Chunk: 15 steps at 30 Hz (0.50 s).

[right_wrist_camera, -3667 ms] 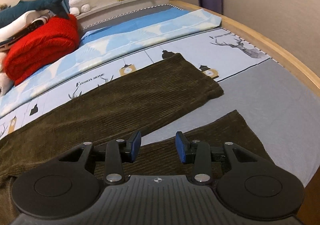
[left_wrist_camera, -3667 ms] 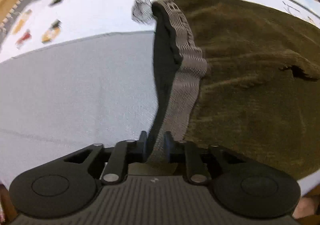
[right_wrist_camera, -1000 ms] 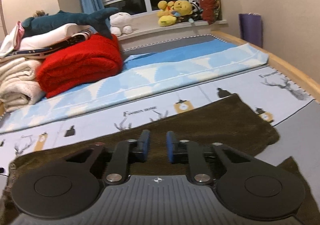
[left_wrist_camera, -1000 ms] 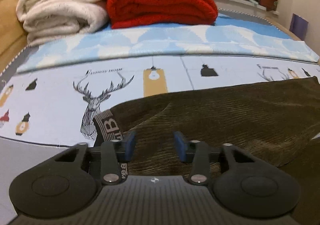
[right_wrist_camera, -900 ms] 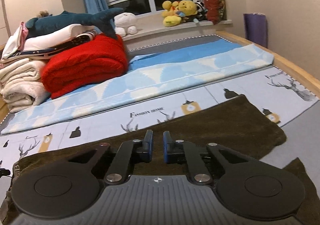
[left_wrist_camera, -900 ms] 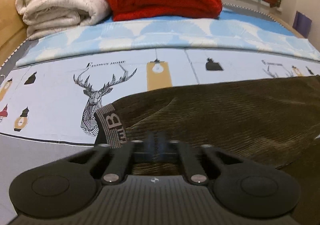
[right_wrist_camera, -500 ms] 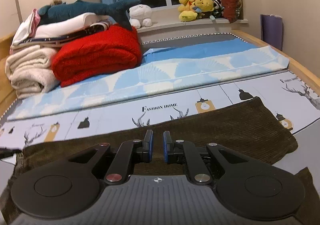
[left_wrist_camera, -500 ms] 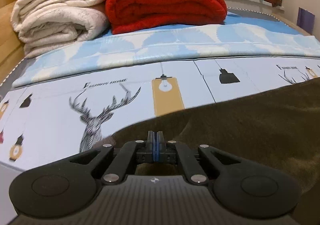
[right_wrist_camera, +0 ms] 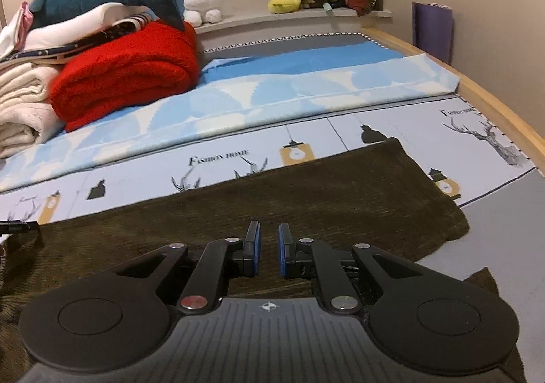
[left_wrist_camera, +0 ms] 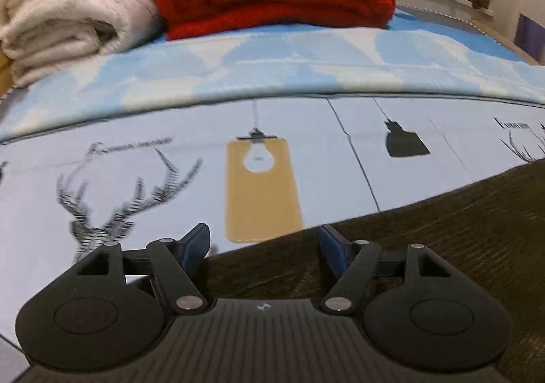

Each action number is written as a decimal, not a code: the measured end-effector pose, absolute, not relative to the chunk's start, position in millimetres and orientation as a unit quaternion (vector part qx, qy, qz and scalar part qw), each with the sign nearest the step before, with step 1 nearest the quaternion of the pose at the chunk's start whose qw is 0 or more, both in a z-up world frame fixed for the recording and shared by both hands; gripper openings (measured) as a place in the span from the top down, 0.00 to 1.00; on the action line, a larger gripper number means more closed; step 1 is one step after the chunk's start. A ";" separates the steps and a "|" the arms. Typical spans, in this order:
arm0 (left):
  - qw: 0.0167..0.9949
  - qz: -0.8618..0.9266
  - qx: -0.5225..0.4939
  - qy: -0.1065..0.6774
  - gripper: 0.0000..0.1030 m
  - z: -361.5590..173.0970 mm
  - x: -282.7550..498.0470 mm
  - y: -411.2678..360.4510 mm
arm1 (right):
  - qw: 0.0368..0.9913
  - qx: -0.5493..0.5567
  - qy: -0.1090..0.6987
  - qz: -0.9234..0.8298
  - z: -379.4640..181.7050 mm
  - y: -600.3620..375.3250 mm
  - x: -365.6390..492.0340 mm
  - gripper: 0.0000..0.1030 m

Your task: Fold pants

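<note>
The left tongs [left_wrist_camera: 264, 248] are spread wide and hold nothing; the brown corduroy pants [left_wrist_camera: 442, 229] lie under them and to their right. The right tongs [right_wrist_camera: 267, 248] are nearly pressed together, a narrow gap remaining, nothing visible between them, above the pants [right_wrist_camera: 306, 199]. Beyond, on the bed sheet [right_wrist_camera: 391, 131], lies a red folded blanket [right_wrist_camera: 129, 73].
</note>
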<state>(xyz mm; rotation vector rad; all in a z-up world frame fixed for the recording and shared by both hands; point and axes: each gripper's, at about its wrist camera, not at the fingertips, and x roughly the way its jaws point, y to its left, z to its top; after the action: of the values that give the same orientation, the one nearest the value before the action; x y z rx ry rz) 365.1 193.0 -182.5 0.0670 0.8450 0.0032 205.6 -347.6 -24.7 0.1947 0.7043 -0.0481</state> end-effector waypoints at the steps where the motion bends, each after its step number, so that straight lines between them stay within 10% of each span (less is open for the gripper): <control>1: 0.908 -0.006 0.031 0.418 0.27 -186.5 366.6 191.6 | 0.933 0.093 0.348 -0.024 -26.3 -347.7 206.0 0.89; 5: 0.898 -0.045 0.042 0.436 0.33 -194.2 364.9 182.9 | 0.933 0.090 0.349 -0.020 -26.1 -347.0 207.3 0.89; 9: 0.898 -0.071 0.053 0.432 0.92 -186.9 360.3 173.6 | 0.930 0.076 0.358 -0.016 -30.8 -342.2 210.4 0.89; 15: 0.900 -0.074 0.097 0.418 0.98 -162.9 340.4 161.1 | 0.930 0.060 0.362 -0.020 -30.9 -334.1 214.3 0.89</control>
<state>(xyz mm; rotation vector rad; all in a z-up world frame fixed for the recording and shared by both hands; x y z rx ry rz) 340.4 161.1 -162.9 0.2001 0.8655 -0.1540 214.3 -334.1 -30.9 0.1219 0.7403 -0.0418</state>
